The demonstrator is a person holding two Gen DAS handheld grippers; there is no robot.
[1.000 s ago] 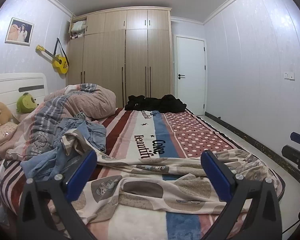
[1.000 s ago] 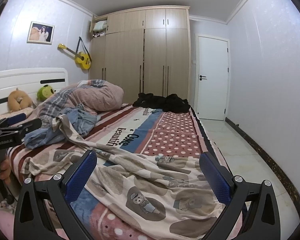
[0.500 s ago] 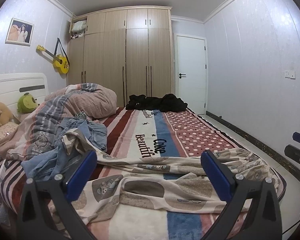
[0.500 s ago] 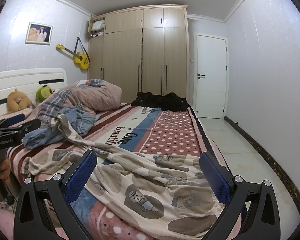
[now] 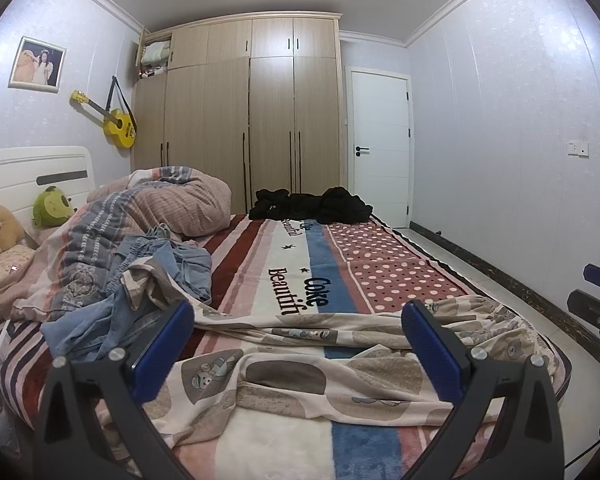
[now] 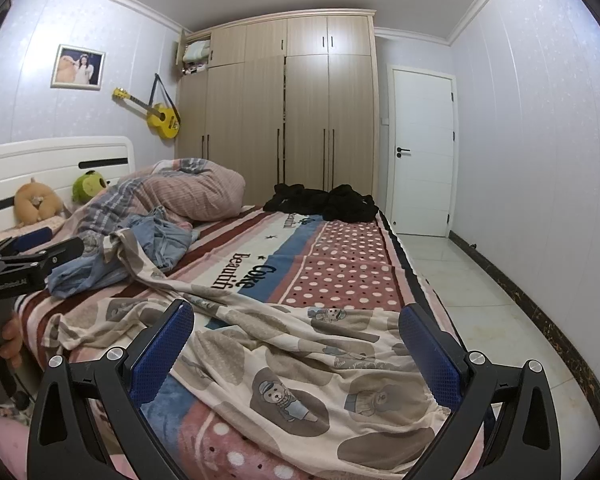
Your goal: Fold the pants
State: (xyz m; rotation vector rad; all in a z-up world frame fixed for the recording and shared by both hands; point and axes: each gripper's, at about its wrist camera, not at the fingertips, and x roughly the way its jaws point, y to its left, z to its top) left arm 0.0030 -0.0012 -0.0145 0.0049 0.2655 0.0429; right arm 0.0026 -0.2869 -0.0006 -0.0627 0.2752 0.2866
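Observation:
Beige pants with a bear print (image 5: 300, 368) lie spread and crumpled across the near end of the bed; they also show in the right wrist view (image 6: 300, 364). One leg runs up to the left toward a pile of blue clothes (image 5: 140, 280). My left gripper (image 5: 298, 344) is open and empty, held just above the pants' near part. My right gripper (image 6: 296, 344) is open and empty, above the pants' waistband end near the bed's right edge. Each gripper shows at the edge of the other's view.
The bed has a striped and dotted blanket (image 5: 372, 264). A bunched duvet (image 5: 168, 208) and plush toys (image 5: 52, 206) lie at the left. Black clothes (image 5: 312, 208) lie at the far end. Tiled floor (image 6: 480, 292) runs along the right. A wardrobe (image 5: 252, 120) and door (image 5: 380, 148) stand behind.
Both grippers have shifted only slightly; the views are almost the same. The pants have not moved.

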